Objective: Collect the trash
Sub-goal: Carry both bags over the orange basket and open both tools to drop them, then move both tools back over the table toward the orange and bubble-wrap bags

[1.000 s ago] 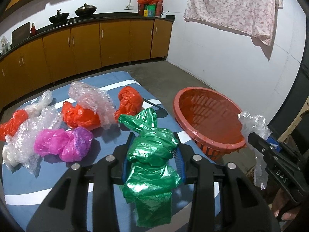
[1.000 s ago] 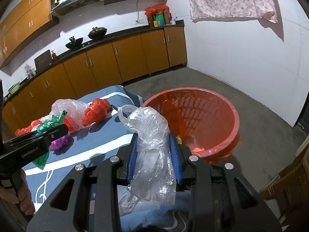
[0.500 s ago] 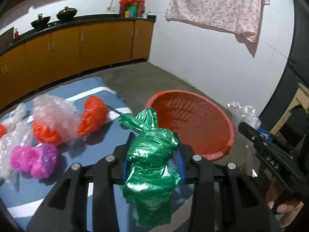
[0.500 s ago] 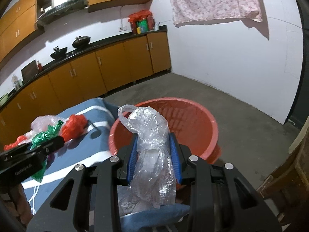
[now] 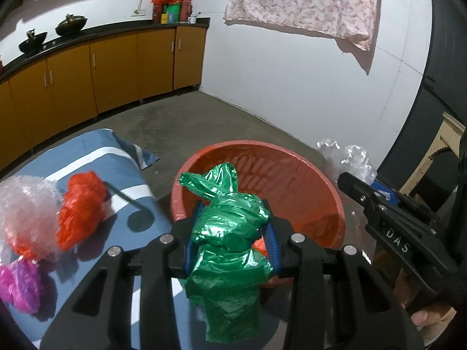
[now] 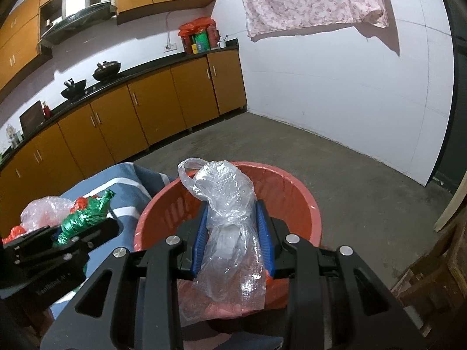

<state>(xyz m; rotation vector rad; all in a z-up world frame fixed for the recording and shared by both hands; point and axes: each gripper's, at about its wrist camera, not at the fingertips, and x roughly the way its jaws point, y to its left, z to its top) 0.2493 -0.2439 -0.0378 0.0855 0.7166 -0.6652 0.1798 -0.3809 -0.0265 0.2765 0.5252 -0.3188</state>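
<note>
Left tongs (image 5: 230, 234) pinch a green plastic bag (image 5: 229, 250) between blue ribbed pads. Bag's long axis runs upright along the fingers: knotted twist points up and away, loose tail hangs below the pads. Crinkled, glossy film. It sits in front of the near rim of the red basin (image 5: 329, 192), partly overlapping the opening.

Right tongs (image 6: 232, 236) pinch a clear plastic bag (image 6: 229, 233), also held lengthwise along the fingers, a loop handle at the top pointing up and left, bulk drooping below the pads. Thin, wrinkled, bubble-textured film. It hangs over the near side of the red basin (image 6: 306, 201).

Basin: round, red plastic, slotted walls, standing on the grey concrete floor just off the right edge of the tabletop (image 5: 96, 157). Something small and orange lies inside, too hidden to name.

Tabletop is covered by a blue cloth with white stripes. Near its left edge: an orange-red bag (image 5: 80, 210), a bubble-wrap bundle (image 5: 26, 204) touching it, a magenta bag (image 5: 20, 285) toward the near-left corner. All crumpled.

Writing: "DAS" in white on the side of the right tool in the left wrist view. A pale line of lettering on the left tool in the right wrist view, too blurred to read.
</note>
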